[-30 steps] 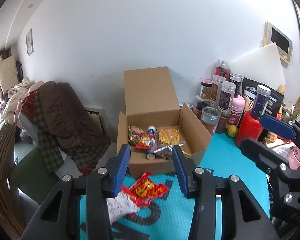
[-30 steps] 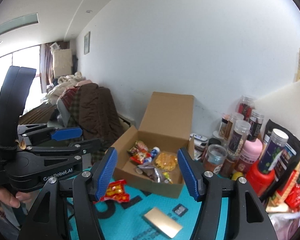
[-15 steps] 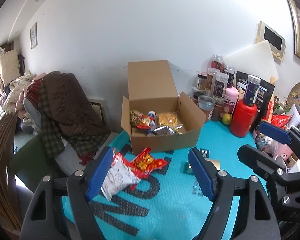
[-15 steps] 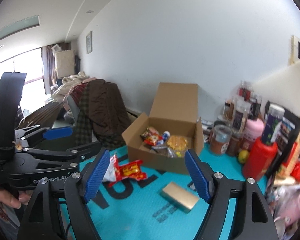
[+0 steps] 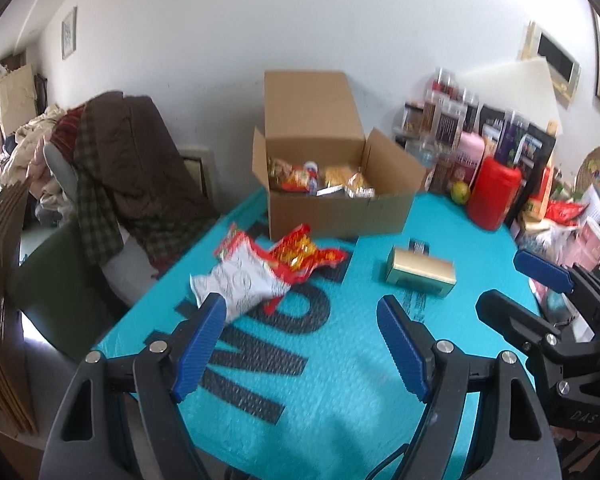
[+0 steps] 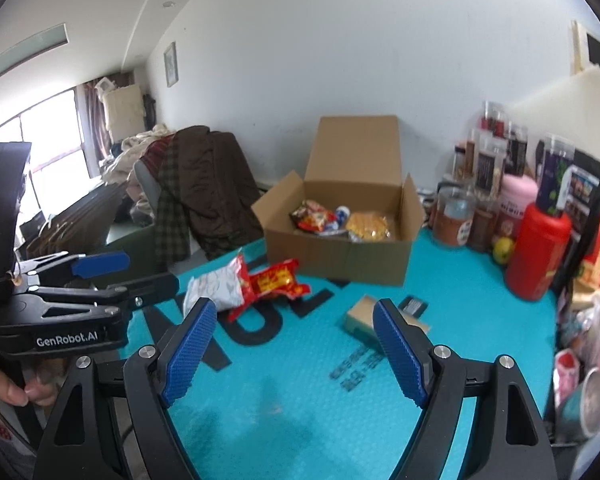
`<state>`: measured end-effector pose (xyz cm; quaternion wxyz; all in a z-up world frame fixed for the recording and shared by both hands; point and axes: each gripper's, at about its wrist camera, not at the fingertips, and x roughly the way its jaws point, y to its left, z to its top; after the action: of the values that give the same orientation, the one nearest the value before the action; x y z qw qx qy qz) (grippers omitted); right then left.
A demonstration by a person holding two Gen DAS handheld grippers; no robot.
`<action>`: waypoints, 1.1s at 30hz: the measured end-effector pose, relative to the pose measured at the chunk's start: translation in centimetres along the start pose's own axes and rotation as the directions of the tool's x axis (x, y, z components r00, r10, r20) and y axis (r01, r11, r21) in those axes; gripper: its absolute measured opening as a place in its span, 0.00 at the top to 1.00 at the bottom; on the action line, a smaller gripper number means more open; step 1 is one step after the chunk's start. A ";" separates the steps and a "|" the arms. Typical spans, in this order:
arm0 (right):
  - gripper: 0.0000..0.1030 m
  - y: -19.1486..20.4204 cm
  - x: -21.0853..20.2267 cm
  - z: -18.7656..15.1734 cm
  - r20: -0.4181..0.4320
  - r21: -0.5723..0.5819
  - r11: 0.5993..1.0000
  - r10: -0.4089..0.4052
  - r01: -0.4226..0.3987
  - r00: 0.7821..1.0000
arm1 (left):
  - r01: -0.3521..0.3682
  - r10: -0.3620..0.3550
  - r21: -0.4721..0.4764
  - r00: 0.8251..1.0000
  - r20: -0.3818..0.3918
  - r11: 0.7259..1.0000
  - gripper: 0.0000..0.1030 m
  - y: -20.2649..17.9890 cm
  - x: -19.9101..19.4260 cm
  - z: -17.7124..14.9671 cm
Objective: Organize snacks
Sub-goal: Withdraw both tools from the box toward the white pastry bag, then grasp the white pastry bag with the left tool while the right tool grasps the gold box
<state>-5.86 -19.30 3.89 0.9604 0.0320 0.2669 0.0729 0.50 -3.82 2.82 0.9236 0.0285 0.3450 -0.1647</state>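
White-red snack bag (image 5: 240,280), crumpled, flat on teal mat (image 5: 340,360), beside red pkt (image 5: 304,254)

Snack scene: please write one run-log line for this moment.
left tongs: open, empty | right tongs: open, empty | bags, gold box: on mat | carton: open
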 end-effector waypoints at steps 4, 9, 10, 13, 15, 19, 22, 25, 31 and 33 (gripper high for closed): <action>0.21 0.1 1.4 -1.1 -0.031 0.000 1.000 0.012 -0.012 0.999 | 0.010 -0.010 -0.017 0.999 -0.037 1.000 0.24 0.8 1.3 -0.8; 0.21 -0.3 3.2 -2.2 -0.067 0.031 0.999 0.034 -0.032 0.997 | 0.030 -0.035 -0.072 0.998 -0.062 0.997 0.24 2.5 3.4 -1.3; 0.21 -0.3 3.5 -2.3 -0.074 0.036 0.999 0.037 -0.034 0.997 | 0.033 -0.038 -0.080 0.997 -0.068 0.996 0.24 2.9 3.9 -1.3; 0.21 -0.8 4.7 -2.7 -0.099 0.056 0.998 0.032 -0.027 0.995 | 0.026 -0.035 -0.095 0.995 -0.094 0.995 0.24 4.0 5.5 -1.2; 0.21 -1.1 5.5 -2.8 -0.114 0.063 0.998 0.028 -0.021 0.993 | 0.019 -0.029 -0.095 0.994 -0.109 0.995 0.24 4.6 6.6 -1.0; 0.21 -1.8 7.0 -2.8 -0.138 0.073 0.997 0.022 -0.012 0.990 | 0.018 -0.029 -0.077 0.988 -0.153 0.997 0.24 5.2 8.9 -0.5; 0.21 -2.1 8.2 -2.7 -0.152 0.081 0.997 0.027 -0.015 0.988 | 0.003 -0.013 -0.061 0.986 -0.165 0.998 0.24 5.5 10.4 -0.1; 0.21 -2.5 9.2 -2.4 -0.163 0.089 0.996 0.025 -0.011 0.986 | -0.021 0.016 -0.031 0.986 -0.164 0.999 0.24 5.6 11.6 0.4; 0.21 -3.7 11.2 -1.5 -0.191 0.079 0.996 -0.013 0.028 0.982 | -0.063 0.080 0.099 0.981 -0.178 0.993 0.24 5.6 13.8 1.4; 0.20 -4.1 11.9 -1.2 -0.205 0.072 0.997 -0.022 0.037 0.978 | -0.069 0.097 0.144 0.977 -0.191 0.987 0.24 5.4 14.7 1.6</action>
<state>4.08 -21.40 -3.61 0.9270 0.0565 0.3671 0.0515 13.62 -3.14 -5.79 0.8867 0.1222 0.4214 -0.1455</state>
